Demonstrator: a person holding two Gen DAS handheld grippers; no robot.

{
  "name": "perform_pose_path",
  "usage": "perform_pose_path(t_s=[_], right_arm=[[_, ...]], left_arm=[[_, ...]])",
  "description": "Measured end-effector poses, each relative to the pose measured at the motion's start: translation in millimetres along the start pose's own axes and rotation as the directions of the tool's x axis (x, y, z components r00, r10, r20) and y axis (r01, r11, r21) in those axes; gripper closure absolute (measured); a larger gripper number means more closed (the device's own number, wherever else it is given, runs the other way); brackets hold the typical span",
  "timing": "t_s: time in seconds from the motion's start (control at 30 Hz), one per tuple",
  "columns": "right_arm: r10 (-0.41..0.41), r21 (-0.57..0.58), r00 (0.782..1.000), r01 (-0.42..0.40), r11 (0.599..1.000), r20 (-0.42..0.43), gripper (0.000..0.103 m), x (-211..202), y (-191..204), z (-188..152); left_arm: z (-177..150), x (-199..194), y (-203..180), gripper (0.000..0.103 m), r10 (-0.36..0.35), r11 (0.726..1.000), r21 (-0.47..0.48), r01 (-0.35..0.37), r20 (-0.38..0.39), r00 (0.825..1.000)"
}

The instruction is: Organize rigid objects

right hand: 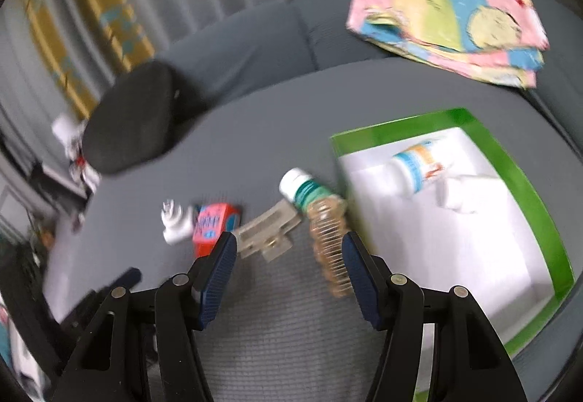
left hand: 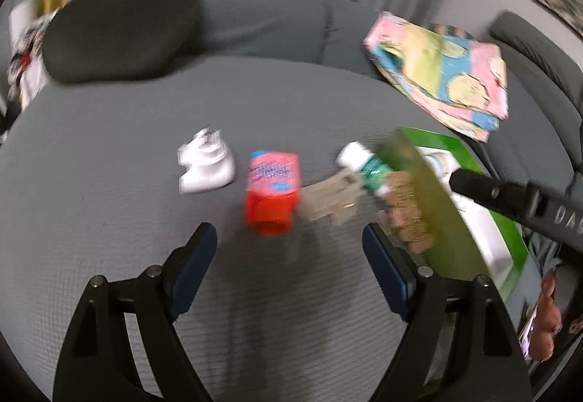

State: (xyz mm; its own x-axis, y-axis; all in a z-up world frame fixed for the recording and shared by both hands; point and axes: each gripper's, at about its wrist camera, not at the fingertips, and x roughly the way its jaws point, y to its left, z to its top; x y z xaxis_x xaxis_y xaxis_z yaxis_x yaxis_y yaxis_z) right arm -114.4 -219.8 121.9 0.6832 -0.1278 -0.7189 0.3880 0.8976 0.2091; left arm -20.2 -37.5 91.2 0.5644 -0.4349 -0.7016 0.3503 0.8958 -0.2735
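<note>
- Both sets of jaws are standing apart with nothing between them. The left gripper (left hand: 289, 270) is hanging wide open over bare grey cushion, and the right gripper (right hand: 288, 276) is sitting a bit narrower, its pads not pressing on anything.
- Everything is lying on the grey sofa seat (left hand: 109, 205), and both views are pretty blurry.
- A small row of loose stuff is sitting ahead of the grippers: a white crumpled thing (left hand: 204, 167), then a red and pink pack (left hand: 271, 192), then a clear plastic clip (right hand: 267, 232), then a ribbed bottle (right hand: 320, 219) with a white cap and a green label.
- That bottle is lying on its side, just beside the left wall of the green tray (right hand: 524, 190), close to the right gripper's right finger.
- Inside the tray, on its white floor, a white bottle with a blue and orange label (right hand: 415, 168) is lying tipped over, with another white item (right hand: 462, 196) just beside it, too blurred to tell what.
- A dark cushion (right hand: 127, 117) and a folded pastel cloth (right hand: 452, 19) are resting further back.
</note>
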Motion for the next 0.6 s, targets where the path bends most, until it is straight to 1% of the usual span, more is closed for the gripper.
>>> perform_pose_path(t_s=[0.03, 0.1, 0.17, 0.2, 0.23, 0.33, 0.4, 0.43, 0.47, 0.5, 0.53, 0.6], right_arm=[[-0.02, -0.02, 1.0, 0.02, 1.0, -0.018, 0.041, 8, 5, -2], [-0.086, -0.043, 0.996, 0.085, 0.995, -0.034, 0.044, 21, 14, -6], [-0.181, -0.088, 0.983, 0.177, 0.98, -0.038, 0.048, 33, 22, -10], [-0.238, -0.116, 0.971, 0.232, 0.966, -0.036, 0.048, 41, 26, -12], [-0.268, -0.128, 0.963, 0.262, 0.957, -0.034, 0.048, 44, 27, -14], [-0.388, -0.165, 0.921, 0.379, 0.91, -0.026, 0.049, 59, 30, -18], [-0.422, -0.195, 0.906, 0.408, 0.892, -0.03, 0.049, 68, 33, -20], [-0.43, -0.206, 0.902, 0.415, 0.886, -0.032, 0.051, 72, 34, -21], [-0.449, -0.225, 0.893, 0.431, 0.874, -0.03, 0.058, 77, 36, -22], [-0.492, -0.245, 0.87, 0.474, 0.846, -0.017, 0.06, 83, 38, -24], [-0.522, -0.252, 0.853, 0.503, 0.826, -0.009, 0.061, 87, 37, -23], [-0.557, -0.26, 0.83, 0.537, 0.803, -0.007, 0.061, 95, 36, -23]], left_arm=[[-2, 1, 7, 0.022, 0.008, 1.0, -0.017, -0.008, -0.011, 1.0], [-7, 2, 20, 0.022, 0.022, 0.999, -0.033, -0.023, -0.021, 1.0], [-8, 1, 29, 0.022, 0.033, 0.999, -0.042, -0.034, -0.025, 0.999], [-8, 0, 33, 0.022, 0.038, 0.998, -0.051, -0.039, -0.027, 0.999], [-8, -1, 37, 0.022, 0.036, 0.997, -0.064, -0.038, -0.028, 0.999], [-7, -2, 46, 0.022, 0.017, 0.994, -0.11, -0.021, -0.036, 0.999], [-8, -5, 52, 0.022, 0.015, 0.992, -0.127, -0.02, -0.039, 0.999], [-8, -6, 56, 0.022, 0.015, 0.991, -0.131, -0.02, -0.04, 0.999], [-8, -7, 57, 0.022, 0.015, 0.99, -0.136, -0.02, -0.04, 0.999], [-9, -8, 59, 0.022, 0.013, 0.99, -0.141, -0.018, -0.04, 0.999], [-9, -8, 62, 0.022, 0.009, 0.989, -0.144, -0.015, -0.042, 0.999], [-10, -9, 62, 0.022, 0.004, 0.989, -0.149, -0.011, -0.045, 0.999]])
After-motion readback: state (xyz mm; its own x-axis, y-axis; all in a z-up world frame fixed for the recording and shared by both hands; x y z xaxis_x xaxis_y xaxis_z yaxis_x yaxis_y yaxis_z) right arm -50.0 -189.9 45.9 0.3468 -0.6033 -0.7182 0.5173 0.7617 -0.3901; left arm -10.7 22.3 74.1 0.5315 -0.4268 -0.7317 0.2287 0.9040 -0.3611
